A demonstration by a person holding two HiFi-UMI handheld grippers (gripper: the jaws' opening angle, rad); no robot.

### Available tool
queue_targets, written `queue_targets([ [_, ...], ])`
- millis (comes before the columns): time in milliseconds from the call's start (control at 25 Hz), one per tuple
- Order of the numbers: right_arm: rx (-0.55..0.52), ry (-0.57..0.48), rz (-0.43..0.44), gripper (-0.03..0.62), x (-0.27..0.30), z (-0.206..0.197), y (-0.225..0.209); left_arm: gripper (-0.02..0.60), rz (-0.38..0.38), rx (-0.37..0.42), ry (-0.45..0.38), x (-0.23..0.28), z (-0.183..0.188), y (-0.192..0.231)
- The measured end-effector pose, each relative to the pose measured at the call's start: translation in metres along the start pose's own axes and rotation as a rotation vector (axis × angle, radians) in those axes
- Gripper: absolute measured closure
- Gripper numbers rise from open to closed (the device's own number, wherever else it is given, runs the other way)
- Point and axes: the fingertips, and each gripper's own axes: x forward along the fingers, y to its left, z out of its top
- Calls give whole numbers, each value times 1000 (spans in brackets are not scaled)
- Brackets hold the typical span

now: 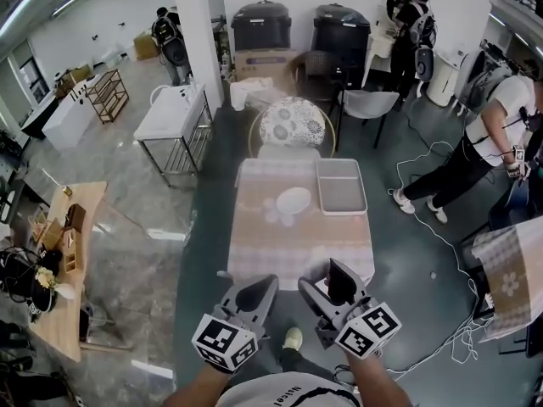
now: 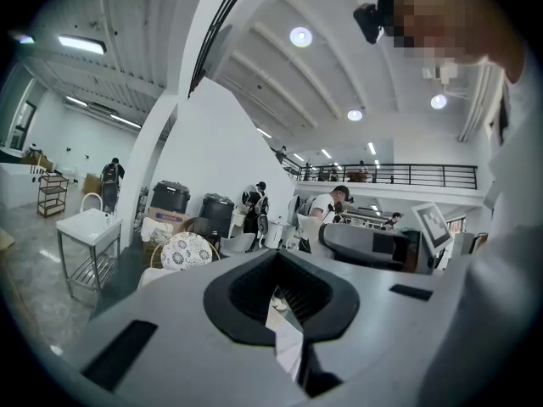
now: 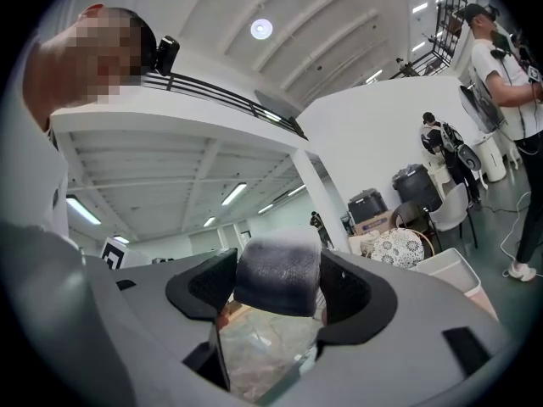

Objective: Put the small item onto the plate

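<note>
A white oval plate [image 1: 293, 200] lies on the cloth-covered table [image 1: 280, 248] ahead of me, beside a white tray [image 1: 340, 204]. Both grippers are held low, near my body, short of the table's near edge. My right gripper [image 1: 333, 281] is shut on the small item [image 1: 343, 280], a dark, rounded, soft-looking piece; in the right gripper view the small item [image 3: 278, 274] fills the gap between the jaws of the right gripper [image 3: 280, 293]. My left gripper [image 1: 256, 290] points at the table with its jaws together. The left gripper [image 2: 284, 293] holds nothing in its own view.
A chair with a floral cushion [image 1: 292, 123] stands at the table's far end. A person [image 1: 488, 138] bends over at the right, with cables [image 1: 441, 227] on the floor there. A wooden table [image 1: 59, 257] with clutter stands at the left. A patterned cloth [image 1: 509, 274] hangs at the right edge.
</note>
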Motion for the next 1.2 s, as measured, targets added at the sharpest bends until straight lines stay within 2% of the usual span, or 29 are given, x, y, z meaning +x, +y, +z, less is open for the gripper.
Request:
queue_targets([
  [200,-6,14,10,275,30,12,-42,577,16,10,-4,47,14,19],
  [400,-1,43,-3,275,61,6,-69,577,18,2,15,78,15,50],
  [760,-4,105,-94,275,129,-17,-146,577,-33,5,41,158,4,122],
  [960,-18,146,-130,275,180,-41,-190,577,-61,14,52,201,-13,176],
  [1200,8,214,-197,275,219,-96,-254,577,-71,-7,87,246,-52,225],
])
